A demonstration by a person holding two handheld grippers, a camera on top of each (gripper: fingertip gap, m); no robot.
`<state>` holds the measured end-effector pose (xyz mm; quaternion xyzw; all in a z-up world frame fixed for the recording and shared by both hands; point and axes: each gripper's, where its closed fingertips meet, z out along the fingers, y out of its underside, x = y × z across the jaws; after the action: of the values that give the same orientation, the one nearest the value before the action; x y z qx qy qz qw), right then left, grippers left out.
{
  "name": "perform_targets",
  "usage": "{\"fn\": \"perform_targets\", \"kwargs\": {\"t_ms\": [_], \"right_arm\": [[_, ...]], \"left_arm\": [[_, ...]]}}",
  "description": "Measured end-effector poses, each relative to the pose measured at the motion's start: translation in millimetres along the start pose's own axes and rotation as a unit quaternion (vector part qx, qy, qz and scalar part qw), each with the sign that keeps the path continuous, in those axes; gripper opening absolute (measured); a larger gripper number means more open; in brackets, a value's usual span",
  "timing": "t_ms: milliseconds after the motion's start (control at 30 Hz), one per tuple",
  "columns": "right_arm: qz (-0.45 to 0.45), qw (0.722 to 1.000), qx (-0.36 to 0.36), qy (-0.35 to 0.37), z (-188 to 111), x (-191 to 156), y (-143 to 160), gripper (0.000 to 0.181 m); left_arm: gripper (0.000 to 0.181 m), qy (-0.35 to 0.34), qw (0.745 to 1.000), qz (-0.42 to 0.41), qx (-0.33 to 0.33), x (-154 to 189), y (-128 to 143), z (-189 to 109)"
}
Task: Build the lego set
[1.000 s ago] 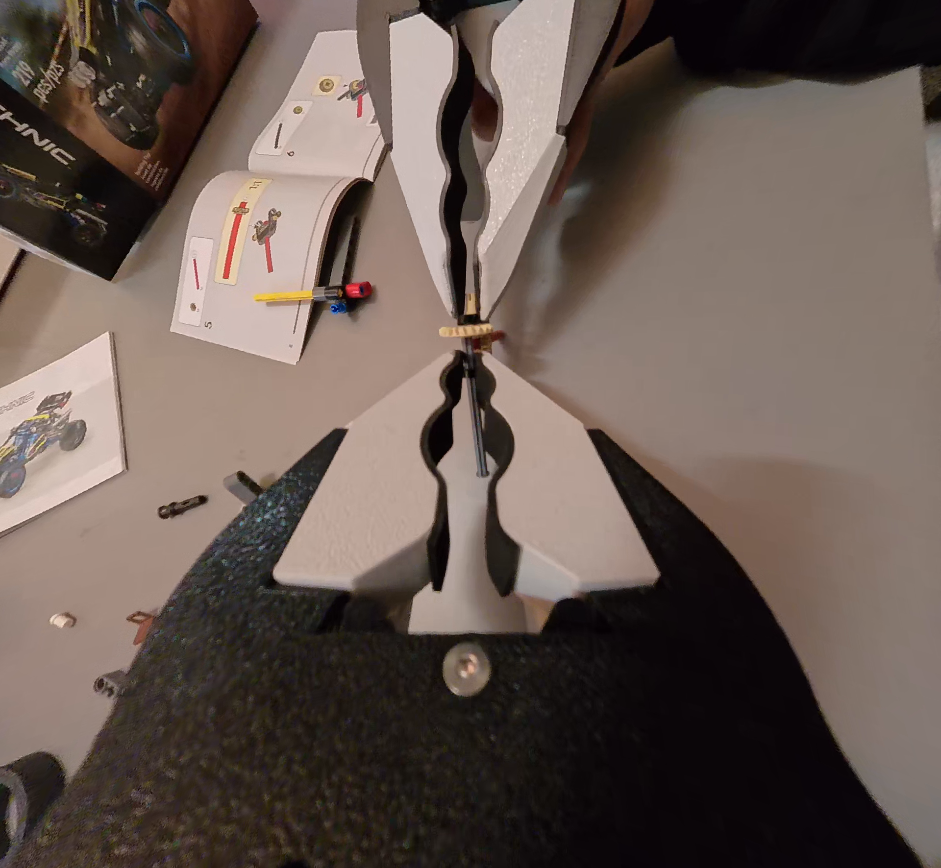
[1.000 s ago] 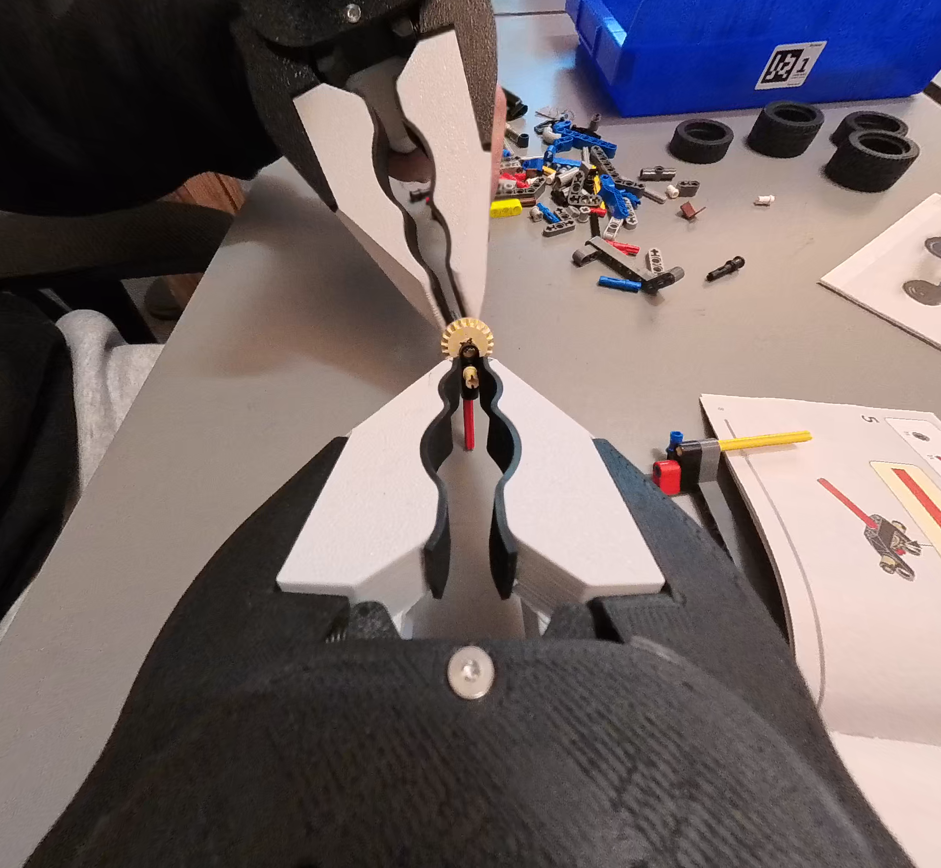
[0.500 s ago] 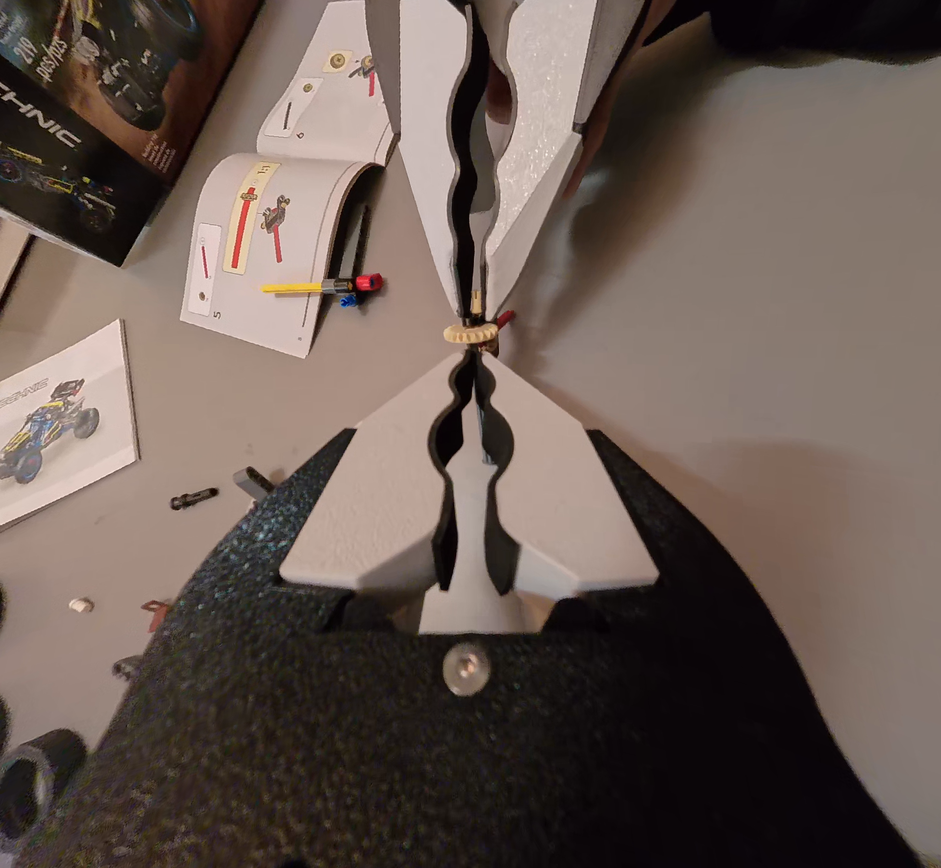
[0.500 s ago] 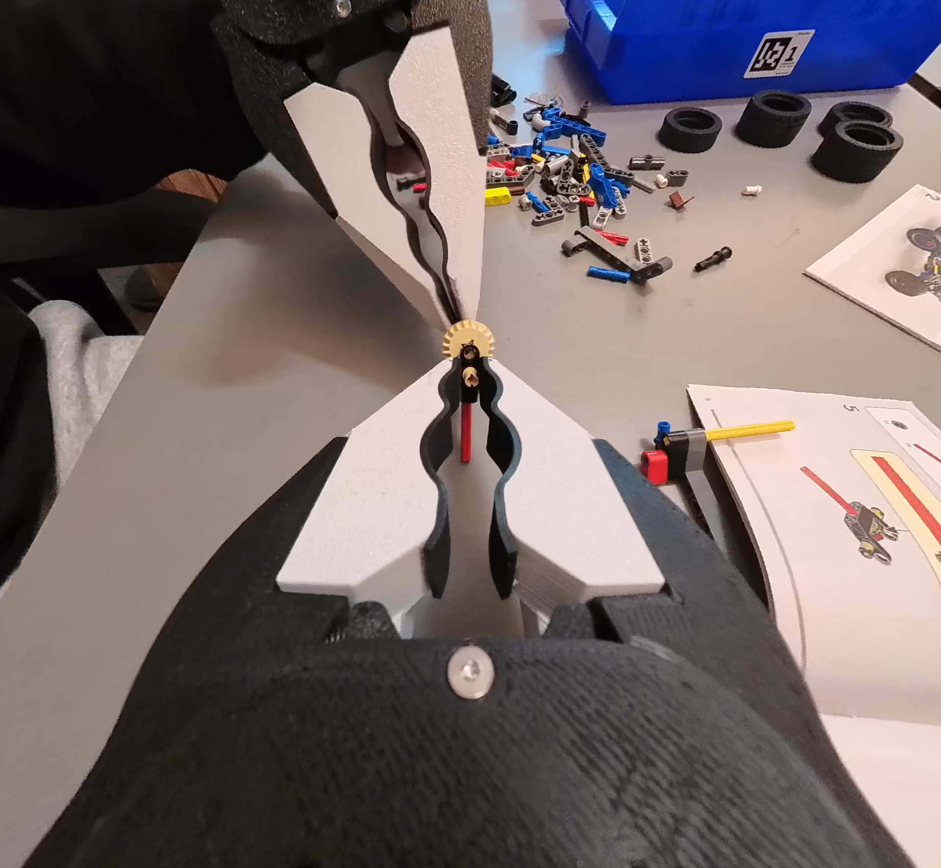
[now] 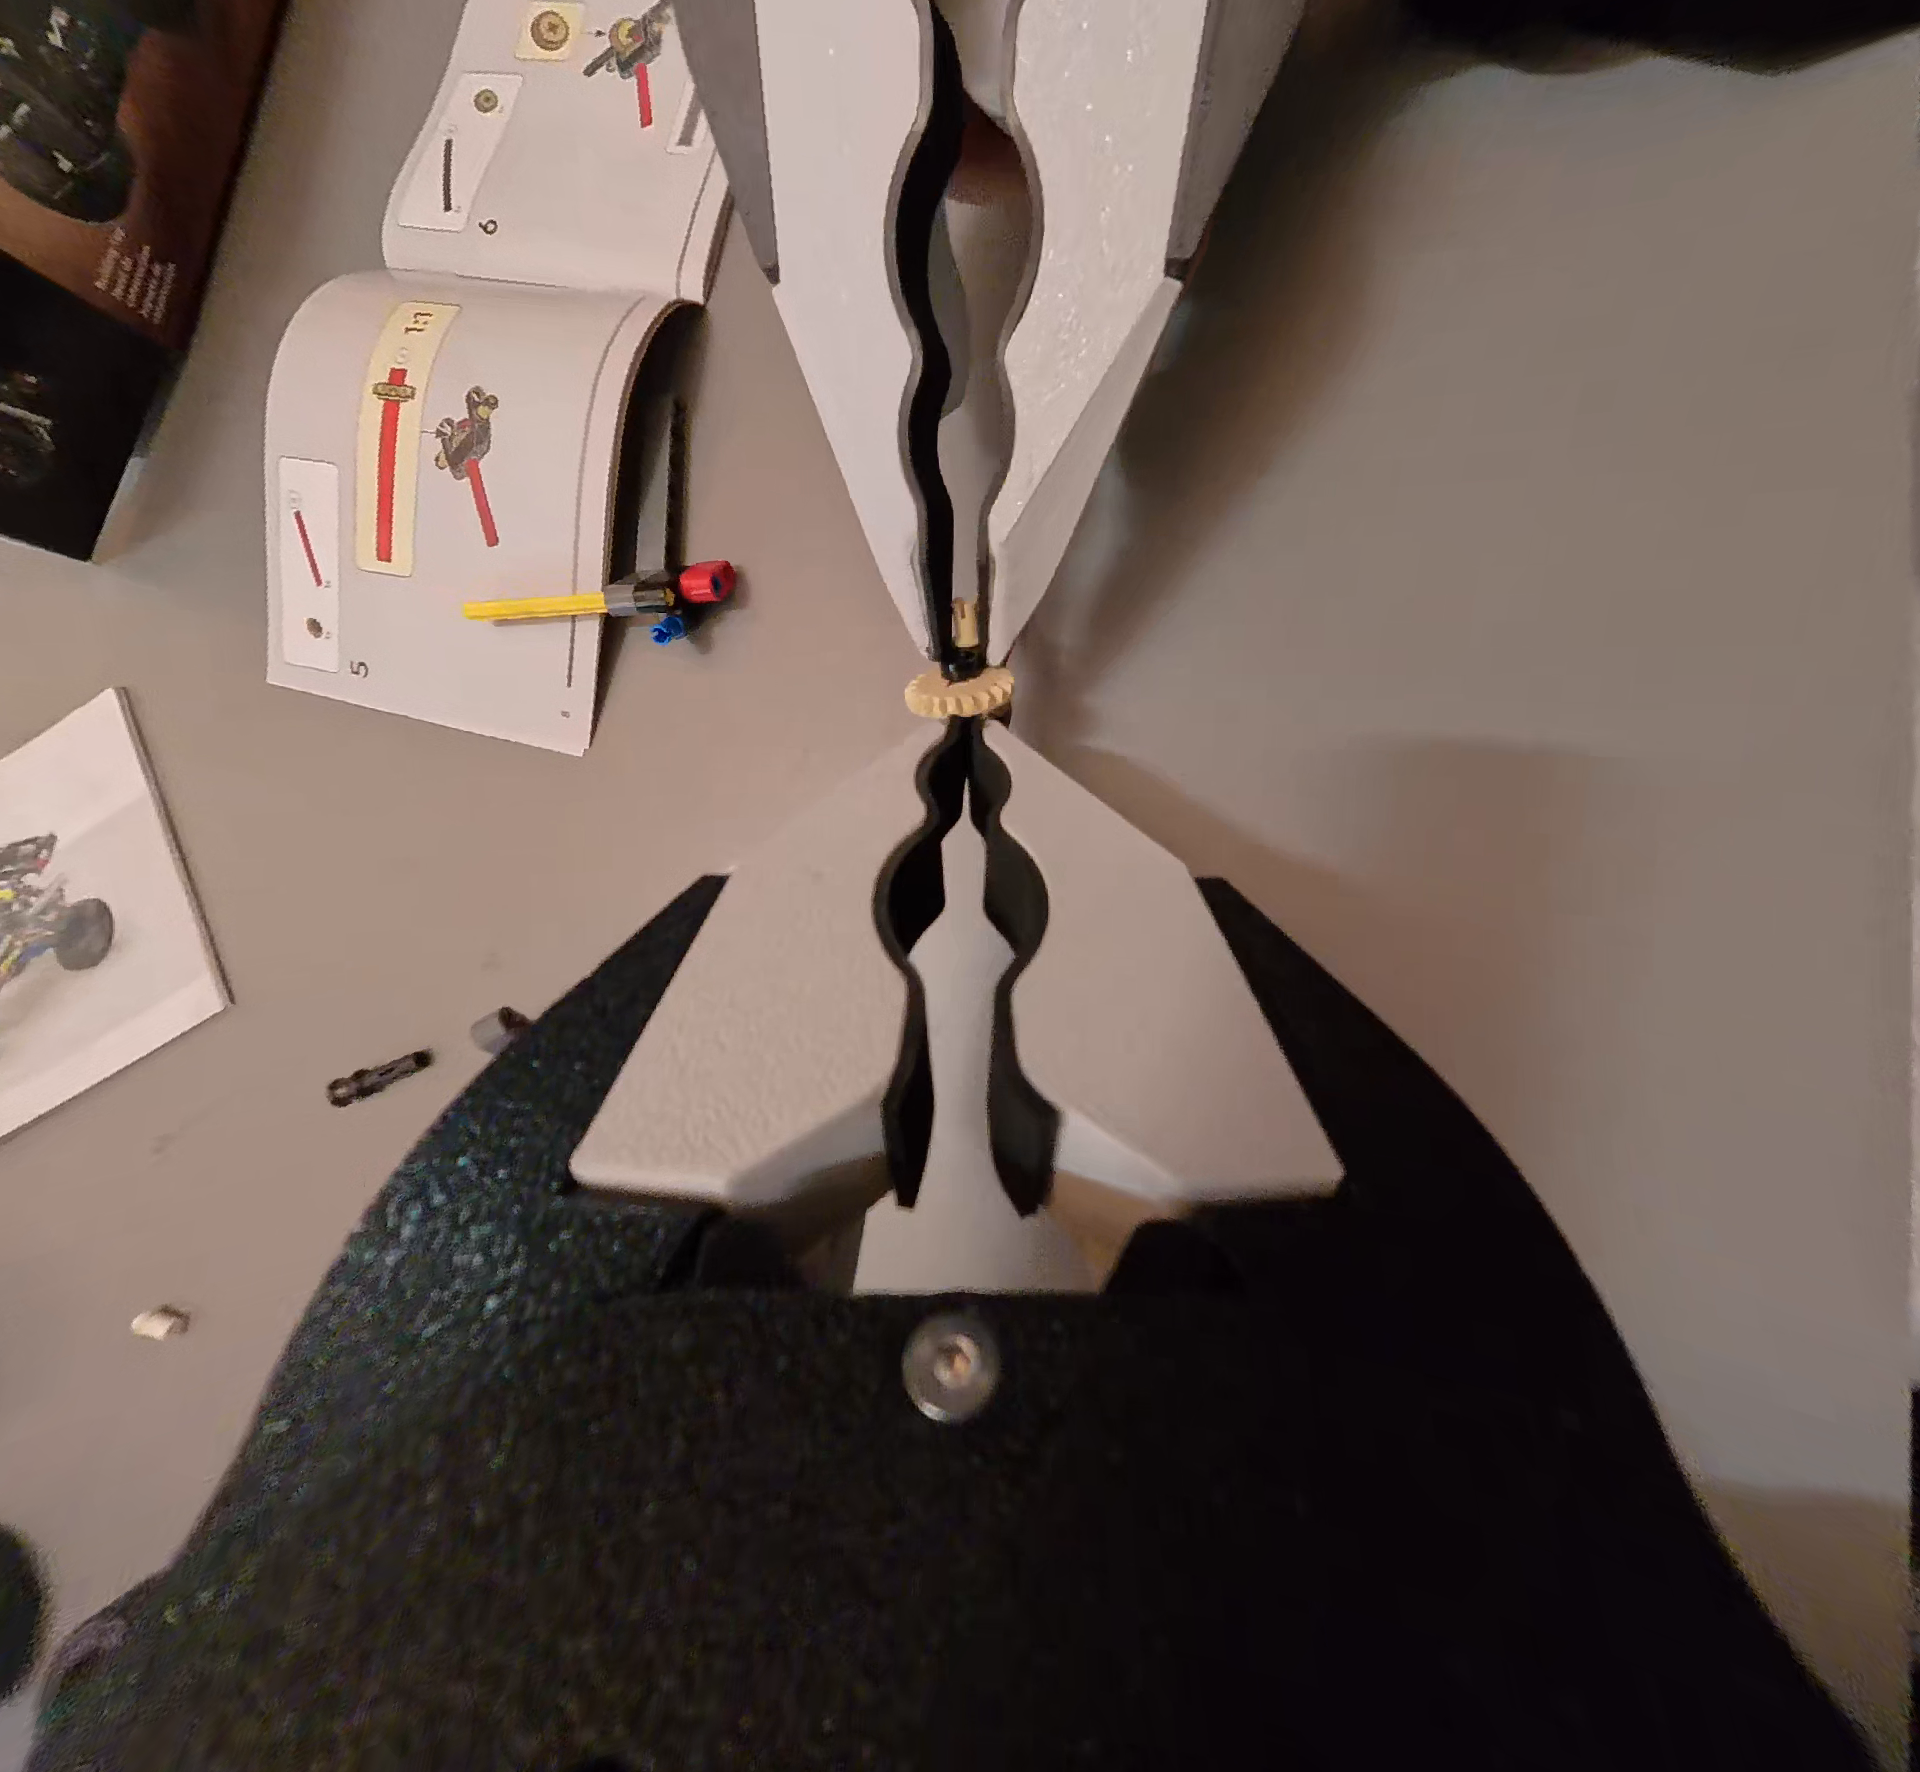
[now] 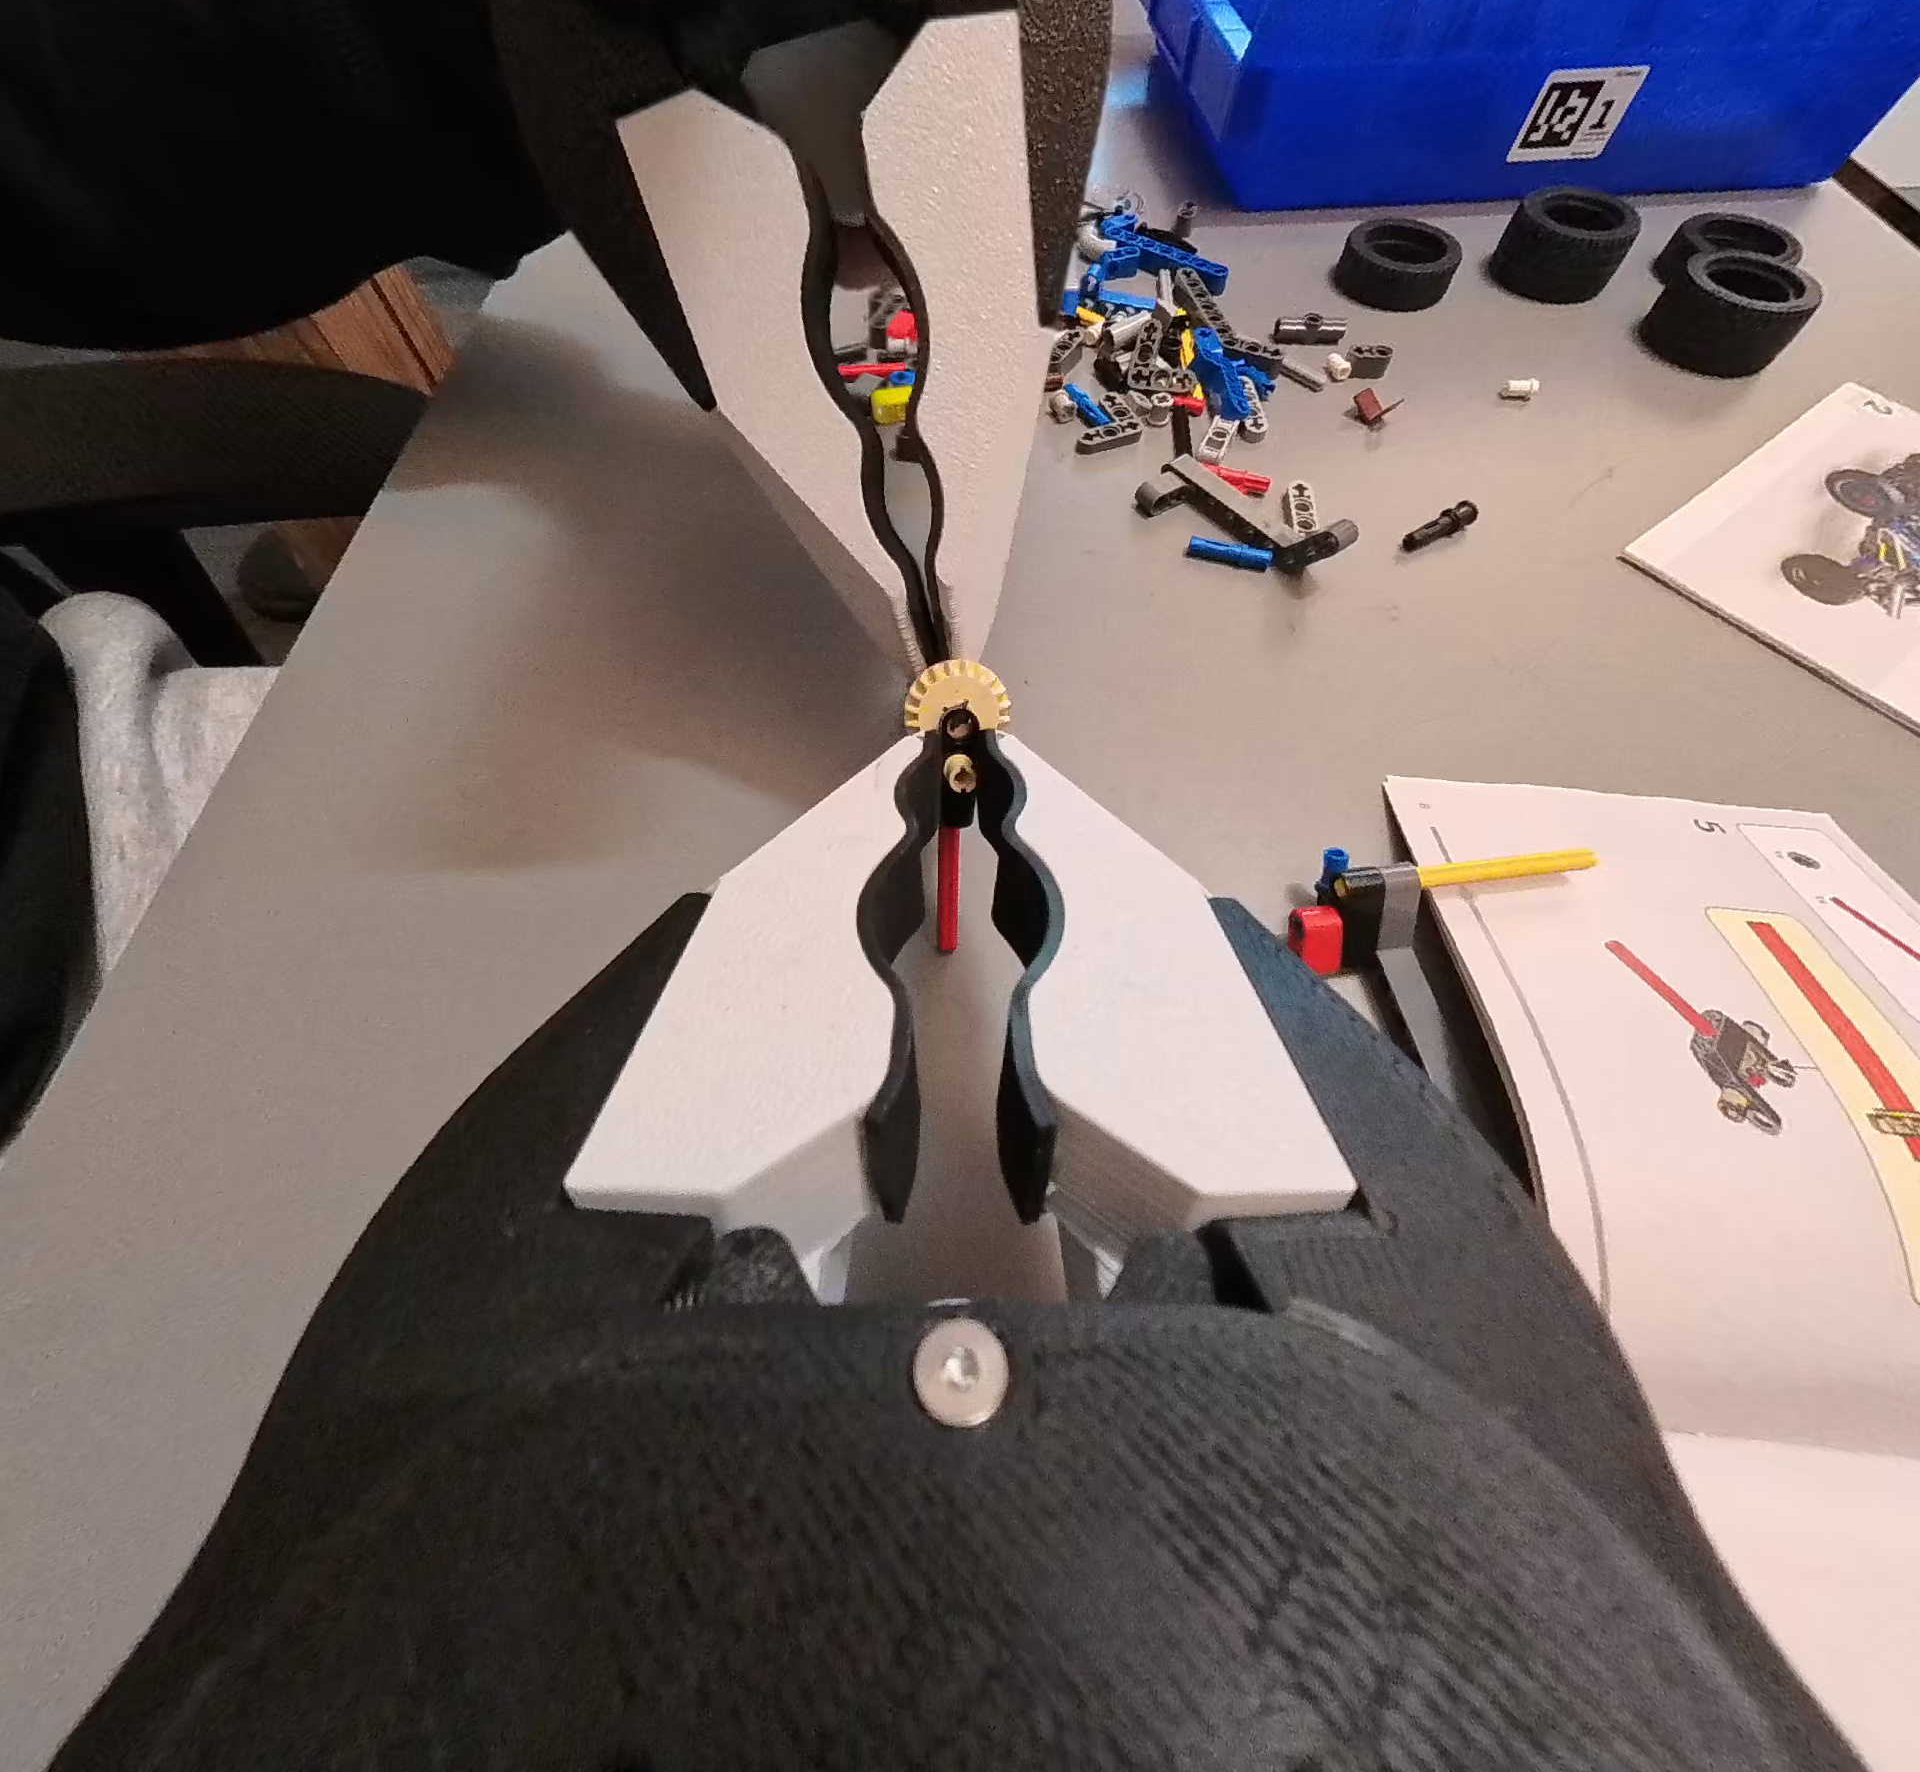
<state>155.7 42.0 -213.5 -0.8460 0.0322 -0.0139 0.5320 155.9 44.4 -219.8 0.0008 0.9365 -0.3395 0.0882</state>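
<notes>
My left gripper (image 5: pixel 961 735) and right gripper (image 6: pixel 956 748) meet tip to tip above the grey table (image 5: pixel 1455 579). A tan bevel gear (image 5: pixel 958 692) sits between the tips and also shows in the right wrist view (image 6: pixel 956 699). The right gripper is shut on a small black connector (image 6: pixel 958 792) with a tan pin and a red axle (image 6: pixel 948 891) that runs back between its fingers. The left gripper is shut on a thin black axle (image 5: pixel 966 782) that points into the gear. The left gripper (image 6: pixel 928 636) also shows in the right wrist view, and the right gripper (image 5: pixel 961 647) in the left wrist view.
An open instruction booklet (image 5: pixel 436 496) lies to the left with a yellow-axle sub-assembly (image 5: pixel 623 595) on its edge. A pile of loose parts (image 6: pixel 1174 372), several black tyres (image 6: pixel 1558 247) and a blue bin (image 6: pixel 1507 8) stand beyond. A leaflet (image 5: pixel 94 912) and the set's box (image 5: pixel 94 112) lie at the left. Left and right tips are no more than a few centimetres apart.
Less of the black axle shows between my left fingers than before. The other gripper looks nearer in each view. The gear stays between the tips.
</notes>
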Motion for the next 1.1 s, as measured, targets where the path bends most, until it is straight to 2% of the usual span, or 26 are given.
{"fn": "perform_targets", "kwargs": {"t_ms": [167,233,300,400,467,600,700,867,1100], "right_arm": [[0.022,1.0,0.011,0.001,-6.4,7.2,-0.3,0.005],[0.038,0.999,0.033,0.0,-14.2,10.3,-3.8,0.005],[0.062,0.996,0.068,0.0,-25.9,17.2,-9.8,0.005],[0.128,0.979,0.155,-0.021,-44.3,26.5,-26.1,0.005],[0.165,0.964,0.204,-0.044,-53.9,29.3,-35.1,0.005],[0.219,0.938,0.254,-0.089,-57.9,27.6,-44.7,0.005],[0.26,0.92,0.269,-0.115,-55.9,25.9,-47.6,0.005],[0.311,0.898,0.273,-0.148,-50.9,22.2,-48.6,0.005],[0.343,0.881,0.274,-0.175,-49.9,17.4,-49.6,0.004]], "left_arm": [[0.001,-0.009,0.995,-0.073,0.063,-7.0,-6.1,1.8],[0.018,-0.028,0.988,-0.104,0.108,-12.6,-13.2,-3.7],[0.029,-0.061,0.976,-0.126,0.166,-20.7,-21.7,-16.5],[0.027,-0.117,0.955,-0.137,0.237,-28.9,-30.6,-38.2],[0.023,-0.151,0.953,-0.113,0.238,-28.3,-30.3,-43.9],[0.019,-0.205,0.95,-0.057,0.229,-27.9,-33.7,-46.7],[0.015,-0.247,0.946,-0.006,0.211,-32.0,-31.4,-47.0],[0.006,-0.287,0.93,0.064,0.219,-26.3,-39.9,-50.4],[0.002,-0.287,0.927,0.093,0.222,-22.3,-45.2,-53.3]]}}
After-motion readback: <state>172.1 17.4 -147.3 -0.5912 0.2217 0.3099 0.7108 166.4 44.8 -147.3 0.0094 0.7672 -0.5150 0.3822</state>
